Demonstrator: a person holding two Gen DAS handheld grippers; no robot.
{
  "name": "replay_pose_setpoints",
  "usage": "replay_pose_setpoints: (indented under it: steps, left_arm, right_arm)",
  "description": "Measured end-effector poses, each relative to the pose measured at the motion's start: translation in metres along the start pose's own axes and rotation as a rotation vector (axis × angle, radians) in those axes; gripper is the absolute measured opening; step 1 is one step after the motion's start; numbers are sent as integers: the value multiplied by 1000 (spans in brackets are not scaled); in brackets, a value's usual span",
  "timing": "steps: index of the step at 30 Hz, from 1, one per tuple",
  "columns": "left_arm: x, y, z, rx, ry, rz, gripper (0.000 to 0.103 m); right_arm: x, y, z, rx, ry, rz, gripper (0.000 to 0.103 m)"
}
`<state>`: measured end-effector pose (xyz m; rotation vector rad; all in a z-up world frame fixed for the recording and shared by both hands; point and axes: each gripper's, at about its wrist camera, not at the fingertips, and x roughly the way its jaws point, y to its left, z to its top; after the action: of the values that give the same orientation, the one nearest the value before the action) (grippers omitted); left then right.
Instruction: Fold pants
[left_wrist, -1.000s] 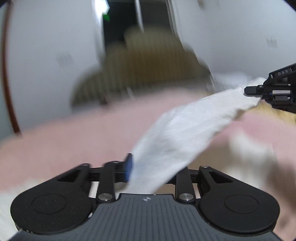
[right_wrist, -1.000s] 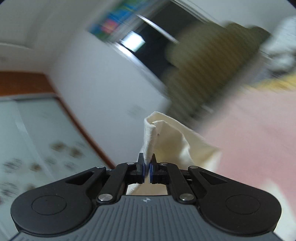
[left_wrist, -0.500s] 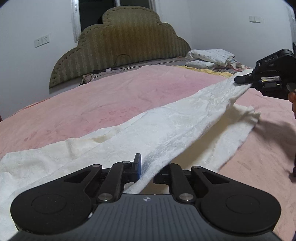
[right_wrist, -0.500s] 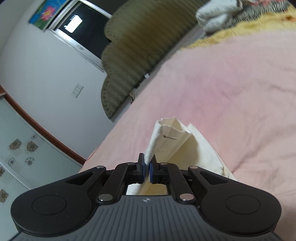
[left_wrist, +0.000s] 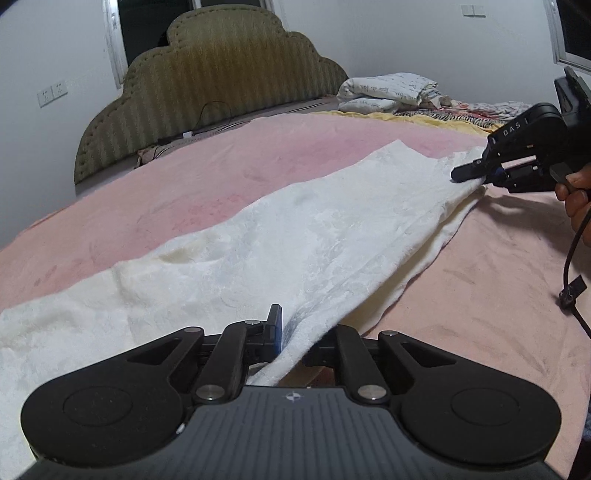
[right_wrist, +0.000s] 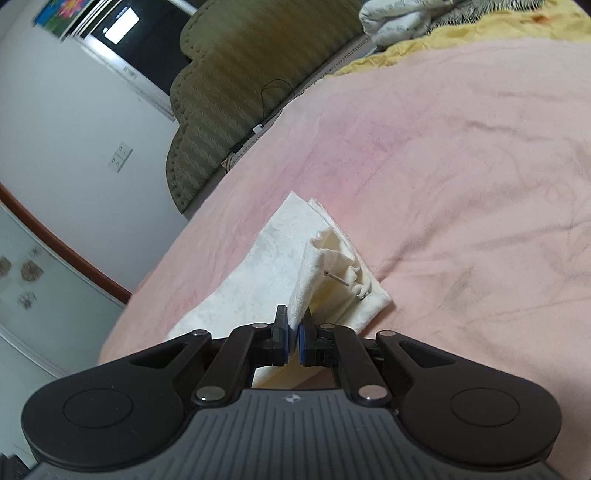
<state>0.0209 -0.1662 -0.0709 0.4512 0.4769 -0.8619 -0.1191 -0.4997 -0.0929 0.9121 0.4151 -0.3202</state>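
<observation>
Left wrist view: we see the pink bed (left_wrist: 229, 177) carrying the white pants (left_wrist: 295, 236), laid lengthwise across it. Our left tool (left_wrist: 291, 338) pinches the near cloth edge between its closed-in fingers; our right tool (right_wrist: 292, 338) clamps the far end, barely lifted. We see no containers here.
</observation>
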Motion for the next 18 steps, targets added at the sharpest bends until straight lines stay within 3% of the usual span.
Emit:
replay_pose_setpoints:
  steps: [4,5,7,10,11,13,16,18]
  left_arm:
    - [-11,3,2,-36,-11,-16,31]
    - [-16,6,3,-57,-14,-26,41]
    - [-28,13,5,-93,-38,-46,52]
    - [-47,29,5,-153,-80,-31,63]
    - [-52,37,6,-182,-91,-18,68]
    - [-54,51,4,-220,-88,20,72]
    - [-57,67,2,-258,-52,116,70]
    - [-64,76,-1,-274,-58,100,68]
  right_arm:
    - [1,-13,8,94,50,17,9]
    - [-4,-12,11,97,34,4,13]
    - [-19,-4,18,31,-39,-69,20]
    - [-43,26,16,-152,-248,-262,26]
    - [-45,41,12,-243,-276,-262,26]
    - [-35,76,0,-416,-210,-178,26]
    - [3,132,-31,-627,-14,-41,26]
    - [33,168,-53,-740,91,27,26]
